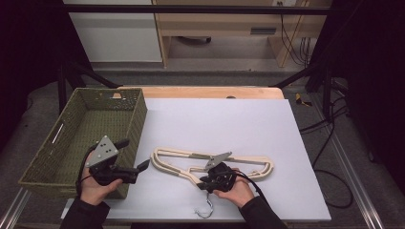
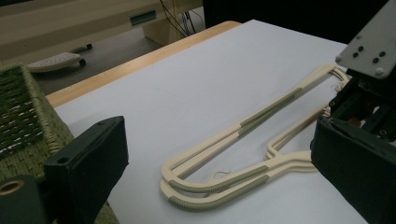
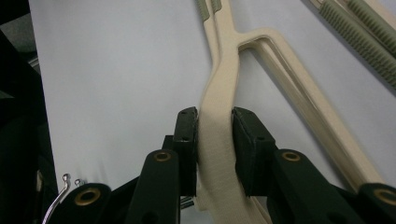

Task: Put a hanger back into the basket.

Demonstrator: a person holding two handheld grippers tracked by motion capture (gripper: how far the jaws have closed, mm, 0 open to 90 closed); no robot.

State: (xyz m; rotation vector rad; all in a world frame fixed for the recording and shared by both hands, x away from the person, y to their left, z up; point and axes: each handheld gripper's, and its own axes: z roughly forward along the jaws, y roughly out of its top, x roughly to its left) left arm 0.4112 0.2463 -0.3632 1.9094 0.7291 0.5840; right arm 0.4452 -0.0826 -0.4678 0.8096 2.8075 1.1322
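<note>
Where pads (image 3: pixel 189 140) pinch — cream hanger (image 3: pixel 219 140).

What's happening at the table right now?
A person works two hand-held tools. The right tool is clamped on the neck of the cream hangers, which lie stacked on the white table. The left tool is open, holding nothing, beside the green woven basket and pointing toward the hangers' near end.
</note>
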